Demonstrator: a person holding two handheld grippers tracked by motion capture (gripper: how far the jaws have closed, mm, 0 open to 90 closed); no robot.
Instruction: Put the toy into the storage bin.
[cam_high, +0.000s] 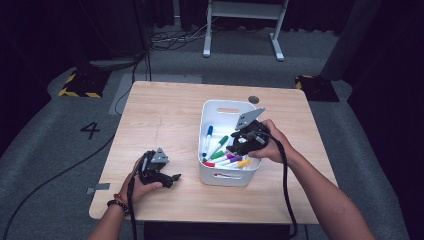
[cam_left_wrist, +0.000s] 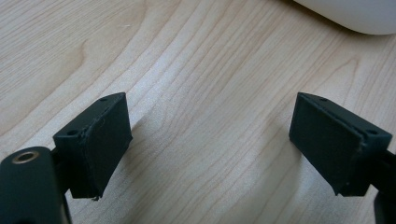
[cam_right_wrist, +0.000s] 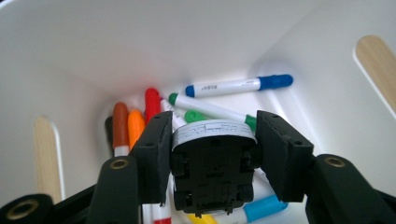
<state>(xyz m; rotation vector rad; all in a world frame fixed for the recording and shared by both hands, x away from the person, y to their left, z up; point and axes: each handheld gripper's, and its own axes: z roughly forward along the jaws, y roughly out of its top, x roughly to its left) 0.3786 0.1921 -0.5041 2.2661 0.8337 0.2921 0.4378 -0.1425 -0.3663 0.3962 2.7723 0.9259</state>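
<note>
A person works at a wooden table (cam_high: 165, 125) with tongs in each hand. Nearest, left of the white bin (cam_high: 207, 172), the left gripper (cam_high: 172, 178) rests near the tabletop, jaws spread wide with nothing between them. Over the bin, the right gripper (cam_right_wrist: 210, 154) is clamped about half-closed on a small black block with a white printed top (cam_right_wrist: 212, 163), perhaps a toy car seen from beneath. It hangs inside the bin, just above the coloured markers (cam_right_wrist: 233, 86) lying on the bottom. Judging by this, the block is carried in but not yet released; letting go remains.
</note>
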